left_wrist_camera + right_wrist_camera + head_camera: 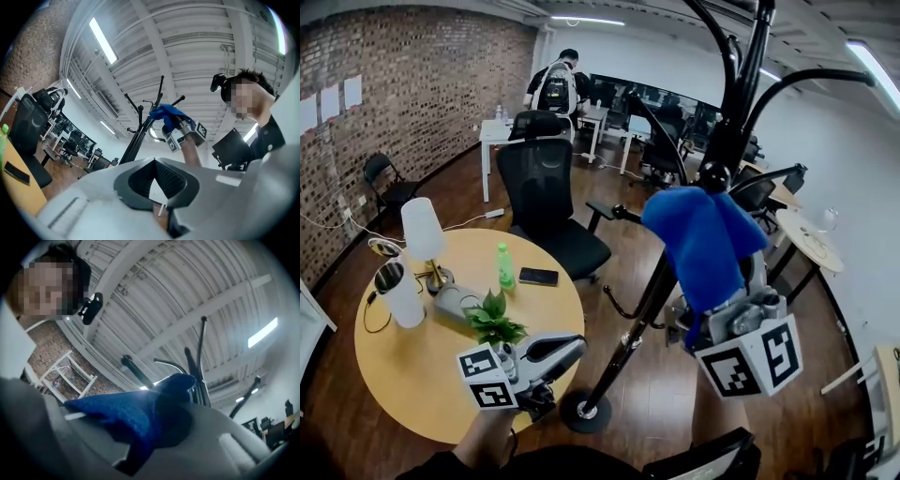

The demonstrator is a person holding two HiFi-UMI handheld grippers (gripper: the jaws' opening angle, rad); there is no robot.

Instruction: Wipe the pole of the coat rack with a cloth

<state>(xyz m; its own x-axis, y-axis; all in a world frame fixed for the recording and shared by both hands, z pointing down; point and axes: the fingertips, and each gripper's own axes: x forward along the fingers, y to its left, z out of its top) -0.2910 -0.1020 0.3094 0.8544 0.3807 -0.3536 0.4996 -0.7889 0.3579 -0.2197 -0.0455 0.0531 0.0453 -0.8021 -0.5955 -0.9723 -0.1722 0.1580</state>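
Note:
The black coat rack pole [642, 314] slants up from its round base [584, 411] to curved hooks at the top. A blue cloth [703, 239] drapes over the front of my right gripper [733, 298], which is shut on it. The cloth lies against the pole at mid height and hides that stretch. In the right gripper view the cloth [136, 413] fills the jaws, with the pole [194, 376] just beyond. My left gripper [572, 345] hangs low near the base, shut and empty. The left gripper view shows its jaws [155, 161] meeting, with the pole [138, 138] and cloth [166, 112] above.
A round wooden table [412, 375] at the left carries a lamp [422, 234], a green bottle [504, 267], a phone [538, 276], a small plant [495, 321] and a white jug [398, 292]. A black office chair [546, 202] stands behind it. A small round table [806, 239] is at the right.

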